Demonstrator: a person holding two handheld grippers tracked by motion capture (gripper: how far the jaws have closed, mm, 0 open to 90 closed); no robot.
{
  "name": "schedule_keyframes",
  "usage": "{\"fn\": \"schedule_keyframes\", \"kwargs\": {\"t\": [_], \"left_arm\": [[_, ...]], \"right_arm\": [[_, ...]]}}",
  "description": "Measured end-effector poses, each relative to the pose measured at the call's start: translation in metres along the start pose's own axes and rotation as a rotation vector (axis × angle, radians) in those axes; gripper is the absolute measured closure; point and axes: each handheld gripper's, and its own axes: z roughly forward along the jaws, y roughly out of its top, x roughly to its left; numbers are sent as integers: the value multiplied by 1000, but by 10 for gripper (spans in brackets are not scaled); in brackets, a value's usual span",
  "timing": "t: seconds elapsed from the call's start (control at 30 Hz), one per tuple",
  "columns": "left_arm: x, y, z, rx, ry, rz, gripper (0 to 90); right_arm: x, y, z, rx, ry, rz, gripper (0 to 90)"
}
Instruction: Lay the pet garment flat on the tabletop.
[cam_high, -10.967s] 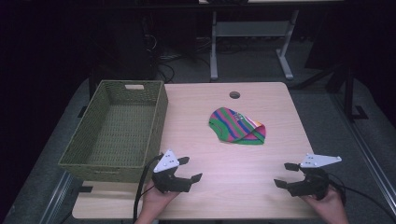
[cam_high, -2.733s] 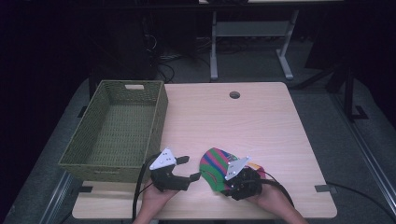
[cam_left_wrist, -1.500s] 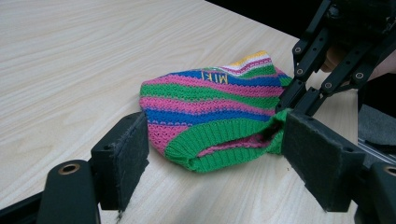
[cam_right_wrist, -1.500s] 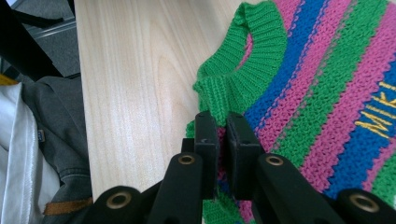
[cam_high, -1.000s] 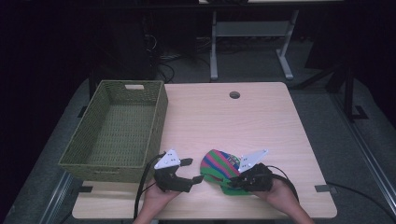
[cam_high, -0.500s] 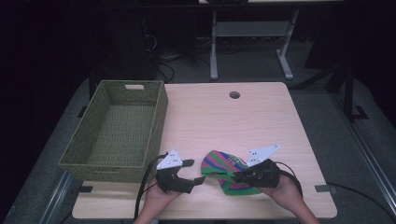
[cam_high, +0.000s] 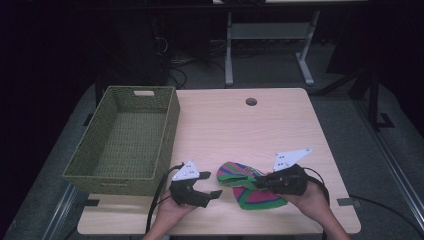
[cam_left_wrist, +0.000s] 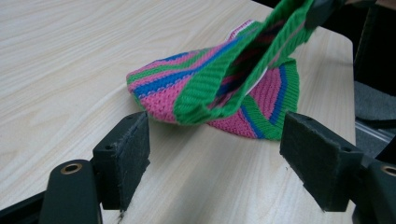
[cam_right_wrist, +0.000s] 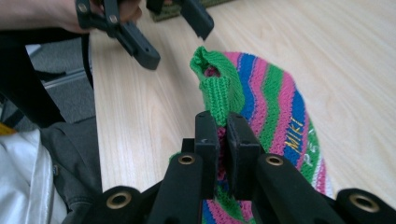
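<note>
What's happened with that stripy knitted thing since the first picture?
The striped knit hat has been dragged from the middle of the table to its near edge. The right gripper came in from the right and is shut on the hat's green rim, lifting it. The left gripper stayed open, jaws towards the hat. The green basket did not move.

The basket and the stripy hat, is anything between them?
Yes: the open left gripper sits between the wicker basket and the striped knit hat, seen in the high view.
</note>
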Motion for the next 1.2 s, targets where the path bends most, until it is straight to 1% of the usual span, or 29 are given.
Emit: {"fn": "schedule_keyframes", "kwargs": {"t": [0.03, 0.1, 0.17, 0.27, 0.37, 0.43, 0.5, 0.6, 0.63, 0.7, 0.73, 0.77, 0.87, 0.93, 1.0, 1.03, 1.13, 1.2], "left_arm": [[0, 0, 1, 5, 5, 10, 238], [1, 0, 3, 7, 6, 14, 239], [2, 0, 5, 23, 10, 26, 240], [4, 1, 9, 31, 0, 34, 265], [3, 3, 13, 36, 12, 57, 270], [4, 3, 15, 47, 19, 77, 296], [5, 2, 17, 49, 25, 64, 314], [8, 3, 19, 40, 32, 63, 378], [9, 5, 20, 36, 34, 73, 395], [10, 8, 21, 26, 25, 68, 442], [10, 9, 22, 23, 27, 74, 466], [10, 11, 22, 20, 26, 89, 490], [10, 13, 24, 10, 12, 95, 582], [10, 14, 25, 2, -9, 106, 666], [10, 14, 25, 4, -21, 112, 762], [10, 14, 25, 1, -35, 111, 795], [9, 14, 25, 7, -47, 122, 834], [8, 15, 24, 4, -68, 116, 842]], "right_arm": [[0, 0, -2, -5, -3, 1, 841], [-1, 1, -5, -15, -6, 4, 841], [-3, 3, -9, -27, -5, 4, 841], [-4, 5, -12, -36, -3, 3, 841], [-5, 6, -14, -45, 0, 8, 841], [-6, 7, -14, -53, -2, 7, 841], [-7, 8, -15, -63, 5, 11, 841], [-8, 8, -14, -65, 10, 15, 841], [-8, 8, -14, -64, 10, 15, 841], [-8, 8, -14, -64, 9, 14, 841], [-8, 8, -14, -65, 10, 17, 841], [-8, 8, -15, -66, 11, 18, 842], [-10, 8, -15, -69, 17, 26, 841], [-11, 8, -16, -71, 18, 30, 842], [-12, 8, -16, -75, 17, 34, 842], [-13, 8, -16, -76, 16, 35, 842], [-14, 7, -17, -76, 12, 42, 842], [-15, 7, -17, -72, 8, 45, 842]]}}
